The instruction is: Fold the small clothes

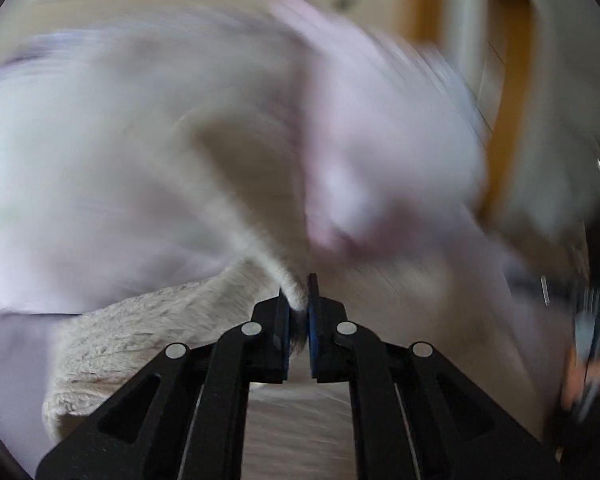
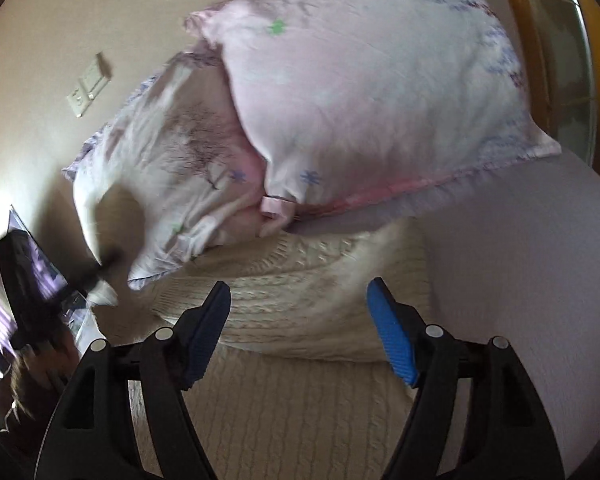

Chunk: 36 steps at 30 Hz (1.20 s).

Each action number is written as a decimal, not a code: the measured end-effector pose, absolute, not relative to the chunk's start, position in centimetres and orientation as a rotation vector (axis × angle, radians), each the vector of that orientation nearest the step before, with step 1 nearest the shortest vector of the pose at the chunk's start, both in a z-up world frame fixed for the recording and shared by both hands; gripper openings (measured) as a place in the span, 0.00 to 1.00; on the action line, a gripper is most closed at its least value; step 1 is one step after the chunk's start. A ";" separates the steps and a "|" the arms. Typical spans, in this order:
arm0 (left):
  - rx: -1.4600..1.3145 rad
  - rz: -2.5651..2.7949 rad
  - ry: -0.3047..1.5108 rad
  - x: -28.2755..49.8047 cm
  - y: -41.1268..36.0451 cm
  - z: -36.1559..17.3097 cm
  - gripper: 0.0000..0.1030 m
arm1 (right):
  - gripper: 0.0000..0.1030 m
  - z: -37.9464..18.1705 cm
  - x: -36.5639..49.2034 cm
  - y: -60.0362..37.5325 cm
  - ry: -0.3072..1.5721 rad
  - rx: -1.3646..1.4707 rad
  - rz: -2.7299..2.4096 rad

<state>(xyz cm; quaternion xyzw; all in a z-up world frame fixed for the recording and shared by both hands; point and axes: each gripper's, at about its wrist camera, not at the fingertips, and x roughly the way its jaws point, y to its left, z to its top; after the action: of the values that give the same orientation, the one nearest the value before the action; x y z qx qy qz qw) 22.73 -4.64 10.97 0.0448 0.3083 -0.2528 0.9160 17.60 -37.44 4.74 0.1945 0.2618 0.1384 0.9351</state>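
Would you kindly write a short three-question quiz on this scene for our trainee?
1. True or false: the left gripper is shut on the cream knit garment.
2. How do the fingers of the right gripper stand: A) apart, B) shut on the pillows?
3. What lies on the far edge of the garment in the right wrist view?

Key: 1 true. 2 A. 3 the floral pillows.

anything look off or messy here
One pillow leans askew over the other pillow. Otherwise nothing stands out: the left gripper pinches a cream knit garment; the right gripper is open.
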 end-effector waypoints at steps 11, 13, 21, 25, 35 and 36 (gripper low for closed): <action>-0.043 -0.377 0.745 14.2 8.8 9.6 0.34 | 0.70 1.1 15.2 -41.7 0.666 0.477 0.290; -0.084 -0.313 0.790 11.7 12.8 8.4 0.45 | 0.70 0.5 14.5 -41.7 0.685 0.452 0.264; -0.229 -0.322 0.823 6.3 16.5 5.8 0.55 | 0.59 2.3 19.1 -37.2 0.721 0.381 0.296; -0.255 -0.346 0.855 5.5 16.6 4.6 0.56 | 0.47 0.7 22.0 -35.1 0.821 0.222 0.229; -0.267 -0.370 0.894 4.8 15.7 2.9 0.60 | 0.09 3.5 23.3 -34.1 0.662 0.123 0.126; -0.267 -0.369 0.891 4.7 15.6 2.9 0.60 | 0.10 3.5 24.5 -34.1 0.662 0.119 0.091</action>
<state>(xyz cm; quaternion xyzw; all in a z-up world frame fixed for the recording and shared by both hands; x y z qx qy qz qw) 4.70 15.60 2.95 -0.1280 0.4274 -0.1767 0.8774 24.46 -34.13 3.54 0.0582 0.3246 0.0448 0.9430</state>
